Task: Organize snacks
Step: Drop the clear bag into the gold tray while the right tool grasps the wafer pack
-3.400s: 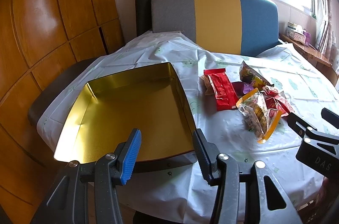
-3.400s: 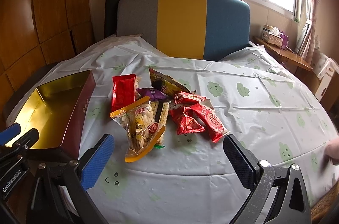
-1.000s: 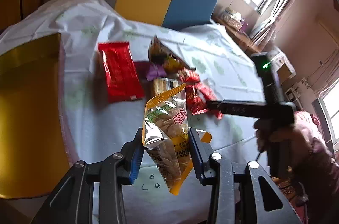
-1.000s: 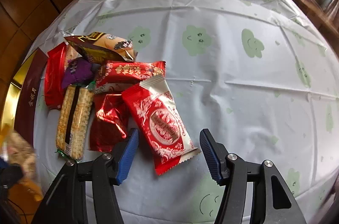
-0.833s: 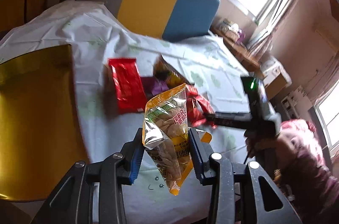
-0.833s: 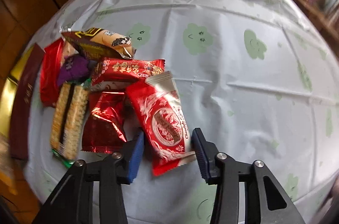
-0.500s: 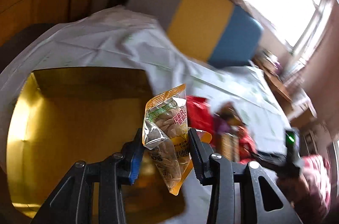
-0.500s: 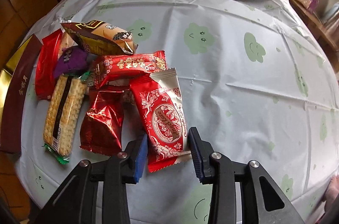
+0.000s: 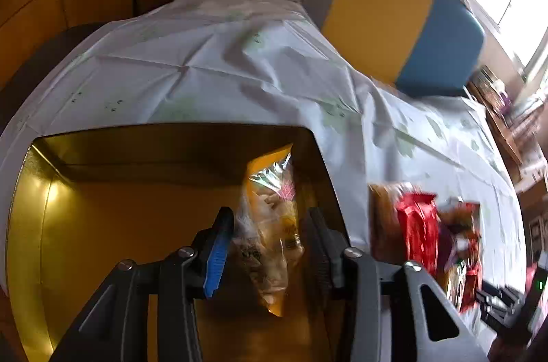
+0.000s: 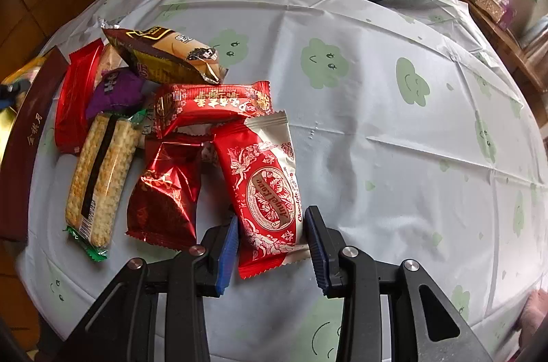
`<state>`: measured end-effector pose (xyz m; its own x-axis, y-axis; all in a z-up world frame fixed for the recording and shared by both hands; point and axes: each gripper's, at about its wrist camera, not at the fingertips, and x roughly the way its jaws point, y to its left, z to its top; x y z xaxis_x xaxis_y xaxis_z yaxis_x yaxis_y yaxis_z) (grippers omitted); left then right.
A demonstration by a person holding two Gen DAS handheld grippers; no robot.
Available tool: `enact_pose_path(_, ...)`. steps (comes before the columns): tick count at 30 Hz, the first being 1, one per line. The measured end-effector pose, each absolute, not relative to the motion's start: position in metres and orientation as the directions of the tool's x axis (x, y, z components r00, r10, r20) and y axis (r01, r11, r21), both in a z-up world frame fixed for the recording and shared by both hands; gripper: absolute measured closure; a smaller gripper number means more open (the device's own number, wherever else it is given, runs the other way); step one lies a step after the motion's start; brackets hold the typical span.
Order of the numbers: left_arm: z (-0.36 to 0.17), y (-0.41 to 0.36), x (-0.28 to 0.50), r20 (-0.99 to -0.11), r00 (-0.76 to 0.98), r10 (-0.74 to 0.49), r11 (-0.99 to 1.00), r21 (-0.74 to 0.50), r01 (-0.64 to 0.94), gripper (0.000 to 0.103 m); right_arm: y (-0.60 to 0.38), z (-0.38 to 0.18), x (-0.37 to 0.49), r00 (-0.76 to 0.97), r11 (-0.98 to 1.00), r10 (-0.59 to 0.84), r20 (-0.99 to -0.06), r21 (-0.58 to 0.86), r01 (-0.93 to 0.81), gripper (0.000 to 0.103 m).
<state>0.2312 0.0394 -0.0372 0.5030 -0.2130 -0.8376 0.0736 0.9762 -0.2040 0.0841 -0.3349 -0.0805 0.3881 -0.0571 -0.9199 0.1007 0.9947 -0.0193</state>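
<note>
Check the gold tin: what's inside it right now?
Over the gold tin, the clear peanut bag sits between the left gripper fingers, whose jaws are opening. The visible floor is bare; bag and gripper hide the near part.

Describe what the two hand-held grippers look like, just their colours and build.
Both look alike. The left hand-held gripper and the right hand-held gripper each have a black plastic frame with triangular cut-outs and silver screws. Each has one blue ribbed pad on the picture's left; the other finger is dark on the left tool, blue-edged on the right.

Home: tablecloth, cushioned bench
</note>
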Motion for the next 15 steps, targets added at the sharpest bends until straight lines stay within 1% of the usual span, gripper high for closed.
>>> enact_pose_path(1,-0.036,0.043,0.232,-0.837,0.505,-0.211,0.976,-0.21,0.059,0.057,-0.334,-0.081,0.084,0.388,0.995,-0.057,-0.92,-0.019,0.101,0.065)
enact_pose_path(3,-0.031,0.048,0.229,-0.831,0.518,-0.202,0.976,-0.215,0.036,0.051,-0.333,-0.08,0.084,0.389,0.995,-0.061,-0.919,-0.024,0.099,0.065)
enact_pose_path(8,-0.02,0.057,0.198,-0.81,0.559,-0.177,0.979,-0.202,0.017,0.051,-0.327,-0.079,0.077,0.397,0.995,-0.075,-0.915,-0.042,0.093,0.065)
enact_pose_path(15,-0.011,0.052,0.135,-0.773,0.608,-0.181,0.982,-0.176,0.068,0.051,-0.33,-0.073,0.069,0.409,0.994,-0.061,-0.91,-0.018,0.107,0.068)
